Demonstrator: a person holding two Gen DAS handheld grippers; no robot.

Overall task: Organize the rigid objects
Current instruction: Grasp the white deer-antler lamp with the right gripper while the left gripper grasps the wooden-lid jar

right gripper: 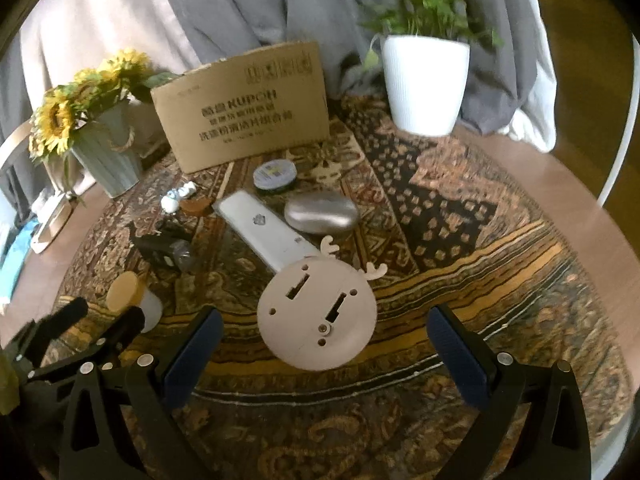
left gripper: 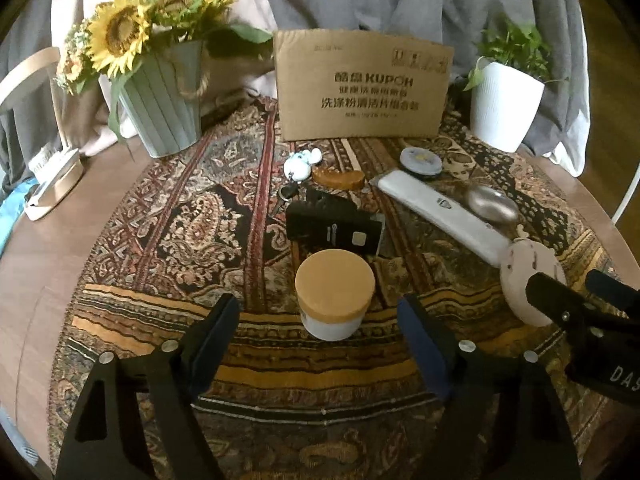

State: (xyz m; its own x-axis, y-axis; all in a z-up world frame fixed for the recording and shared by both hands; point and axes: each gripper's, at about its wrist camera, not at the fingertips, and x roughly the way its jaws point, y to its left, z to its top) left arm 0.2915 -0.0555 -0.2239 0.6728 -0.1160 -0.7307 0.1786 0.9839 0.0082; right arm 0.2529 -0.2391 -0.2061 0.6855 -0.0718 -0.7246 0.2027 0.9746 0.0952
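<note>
A white jar with a tan lid [left gripper: 334, 300] stands on the patterned cloth, just ahead of my open left gripper [left gripper: 320, 328]. A round beige disc with antlers [right gripper: 317, 312] lies just ahead of my open right gripper [right gripper: 326, 344]; it also shows in the left wrist view [left gripper: 530, 276]. Beyond lie a white remote [right gripper: 264, 232], a silver oval [right gripper: 321, 213], a round tin [right gripper: 274, 173], a black card case [left gripper: 334, 229], keys with a white figurine [left gripper: 299, 165] and an amber piece [left gripper: 338, 178]. A cardboard box [left gripper: 362, 88] stands at the back.
A sunflower pot [left gripper: 164, 108] stands back left and a white plant pot [left gripper: 505, 106] back right. Grey curtains hang behind. The patterned cloth [left gripper: 180, 240] covers a round wooden table [left gripper: 48, 256]. A wooden stand [left gripper: 56, 184] sits at the left edge.
</note>
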